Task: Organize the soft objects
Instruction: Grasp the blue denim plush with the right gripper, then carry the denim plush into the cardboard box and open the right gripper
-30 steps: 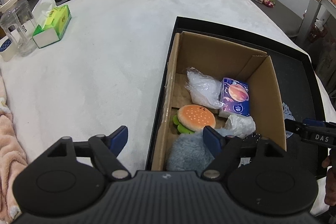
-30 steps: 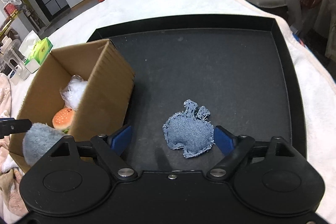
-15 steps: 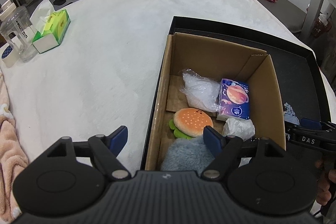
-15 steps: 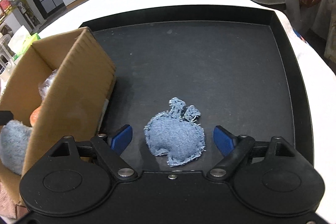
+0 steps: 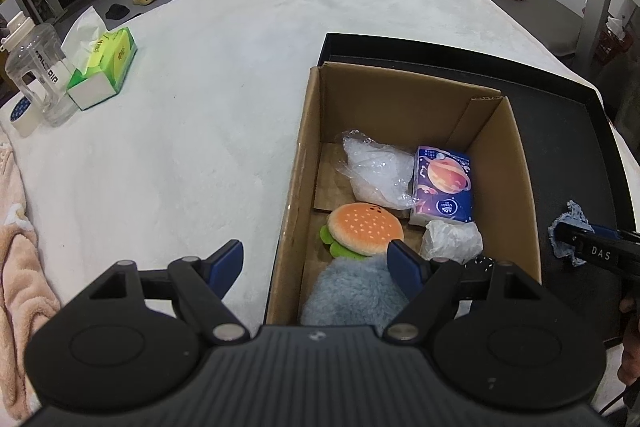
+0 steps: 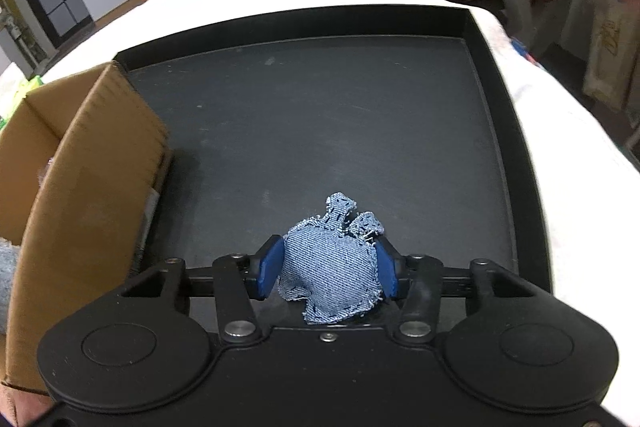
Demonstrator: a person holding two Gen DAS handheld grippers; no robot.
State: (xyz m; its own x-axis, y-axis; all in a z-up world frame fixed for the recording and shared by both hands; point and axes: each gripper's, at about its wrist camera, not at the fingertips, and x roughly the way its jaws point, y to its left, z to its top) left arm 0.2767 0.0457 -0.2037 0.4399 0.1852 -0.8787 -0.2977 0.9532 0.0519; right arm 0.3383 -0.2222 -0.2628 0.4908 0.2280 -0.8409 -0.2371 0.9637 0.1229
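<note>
Item: denim pouch (image 6: 330, 273), on black tray (image 6: 320, 107), pinched across its width in my right gripper (image 6: 328, 273) jaws, stem end pointing away. Box (image 6: 84, 167) lies just left. My left gripper (image 5: 316, 261): jaws spread, empty, above box edge

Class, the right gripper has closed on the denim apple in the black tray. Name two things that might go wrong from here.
1. The right gripper pinches only soft stuffing of the denim apple; it might slip out when lifted.
2. The cardboard box is already crowded near the fluffy blue toy, so the apple may snag on the wall.
</note>
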